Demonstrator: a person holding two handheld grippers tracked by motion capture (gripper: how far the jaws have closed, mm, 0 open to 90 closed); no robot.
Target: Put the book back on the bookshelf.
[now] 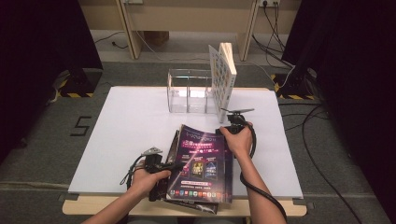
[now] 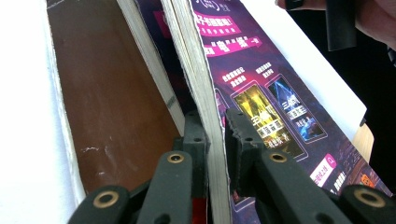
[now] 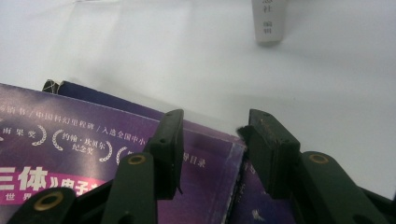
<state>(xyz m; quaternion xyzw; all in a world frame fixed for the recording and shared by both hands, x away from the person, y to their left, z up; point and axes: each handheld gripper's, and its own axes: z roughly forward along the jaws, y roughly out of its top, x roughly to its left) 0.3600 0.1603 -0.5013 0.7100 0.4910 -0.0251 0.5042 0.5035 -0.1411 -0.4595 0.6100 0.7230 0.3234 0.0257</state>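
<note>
A purple magazine (image 1: pixel 201 163) lies on top of a small stack at the table's front edge. My left gripper (image 1: pixel 173 166) holds its left edge; in the left gripper view the jaws (image 2: pixel 212 119) clamp the magazine's page block (image 2: pixel 201 79), lifting it off the magazine beneath (image 2: pixel 116 102). My right gripper (image 1: pixel 232 125) is at the magazine's far right corner. In the right gripper view its jaws (image 3: pixel 215 128) stand open, straddling that corner of the cover (image 3: pixel 70 135) without pressing on it.
A clear acrylic organizer (image 1: pixel 189 91) stands at the back of the white table (image 1: pixel 135 121), with a white book (image 1: pixel 223 79) upright at its right end. That book's spine (image 3: pixel 268 21) shows beyond the right jaws. Cables lie on the floor to the right.
</note>
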